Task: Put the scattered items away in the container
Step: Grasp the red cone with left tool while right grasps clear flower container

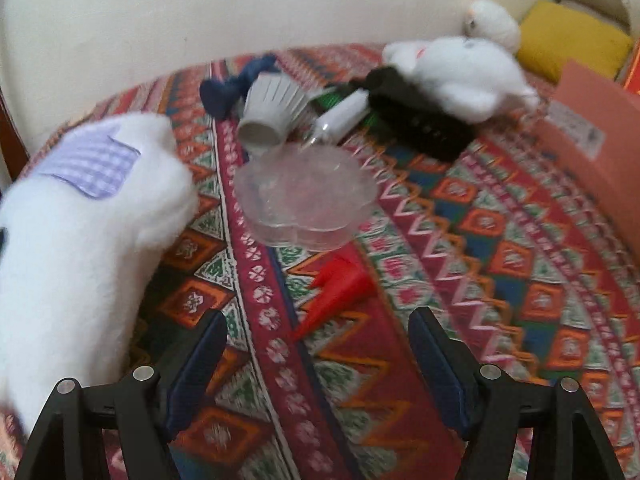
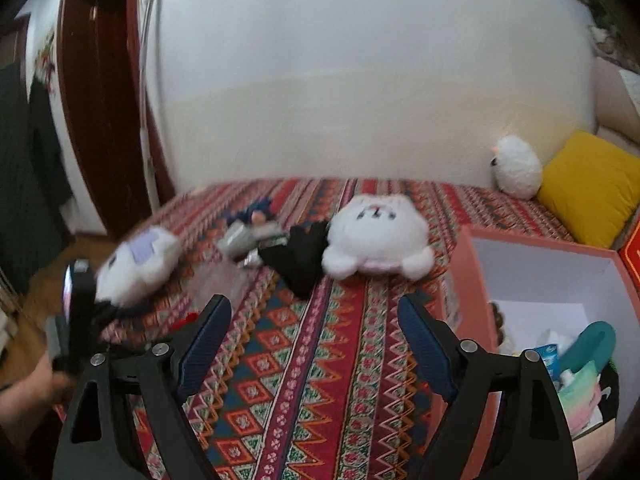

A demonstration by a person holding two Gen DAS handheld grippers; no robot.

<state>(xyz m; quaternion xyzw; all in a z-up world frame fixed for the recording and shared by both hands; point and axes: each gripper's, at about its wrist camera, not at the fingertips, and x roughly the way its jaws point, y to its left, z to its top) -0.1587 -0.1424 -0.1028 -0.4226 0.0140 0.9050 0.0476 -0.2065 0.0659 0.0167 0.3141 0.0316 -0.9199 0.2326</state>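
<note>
Left wrist view: my left claw (image 1: 316,344) gapes empty over the bed, red cone (image 1: 336,292) just ahead between its fingers, long axis near-left to far-right. Right claw (image 2: 314,332) open, box (image 2: 476,276) to its right.

Left gripper (image 1: 318,330), right gripper (image 2: 314,316): both agape.

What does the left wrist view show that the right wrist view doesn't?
Only the left wrist view shows the clear dish, the red cone in front of the open left gripper, and the white cup clearly. Only the right wrist view shows inside the box, which already holds items, plus the open right gripper and the door. Both show the patch plush, the round plush, the black item beside it, and the yellow pillow.
</note>
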